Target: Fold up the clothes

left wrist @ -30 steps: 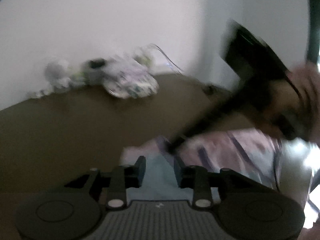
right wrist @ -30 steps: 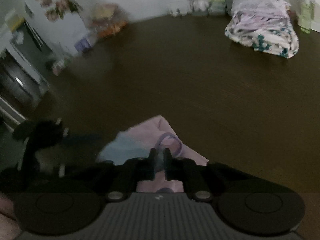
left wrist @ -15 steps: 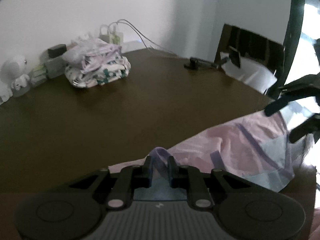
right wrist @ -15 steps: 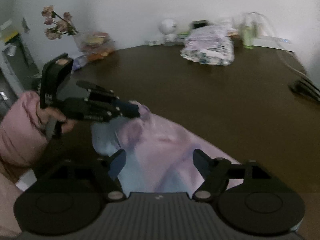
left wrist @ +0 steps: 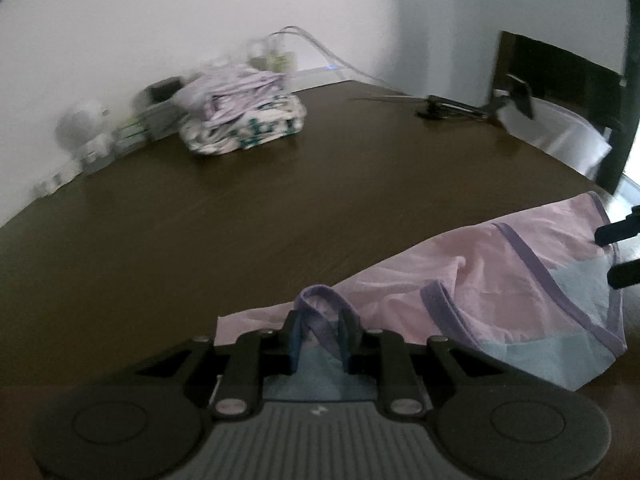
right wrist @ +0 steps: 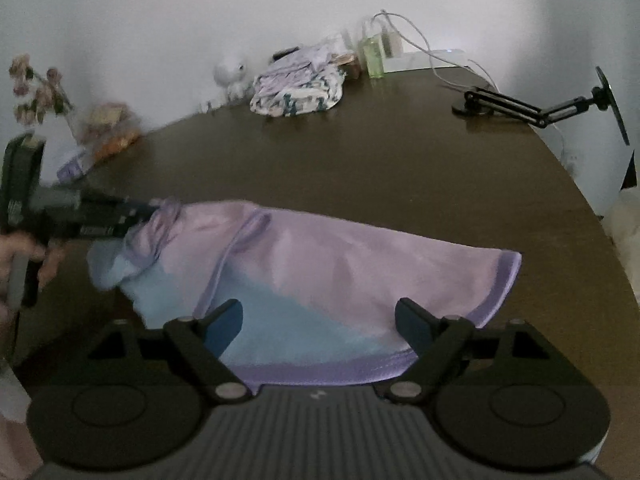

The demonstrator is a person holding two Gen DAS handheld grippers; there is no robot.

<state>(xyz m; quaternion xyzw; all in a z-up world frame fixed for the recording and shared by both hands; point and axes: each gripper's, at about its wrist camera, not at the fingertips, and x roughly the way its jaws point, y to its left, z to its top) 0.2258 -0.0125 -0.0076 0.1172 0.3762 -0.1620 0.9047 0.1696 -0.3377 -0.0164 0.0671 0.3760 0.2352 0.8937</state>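
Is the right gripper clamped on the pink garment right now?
No: the right gripper is wide open above the pink garment, with cloth visible between its separated fingers; only the left gripper pinches it.

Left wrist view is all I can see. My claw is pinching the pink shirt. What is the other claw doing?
Observer: The right claw is wide open over the pink shirt, holding nothing.
Operator: Is there anything on the table I'm missing?
Observer: Yes, dried flowers stand at the far left edge.
Operator: Anything beside the folded clothes?
Observer: A green bottle stands to the right of the folded pile.
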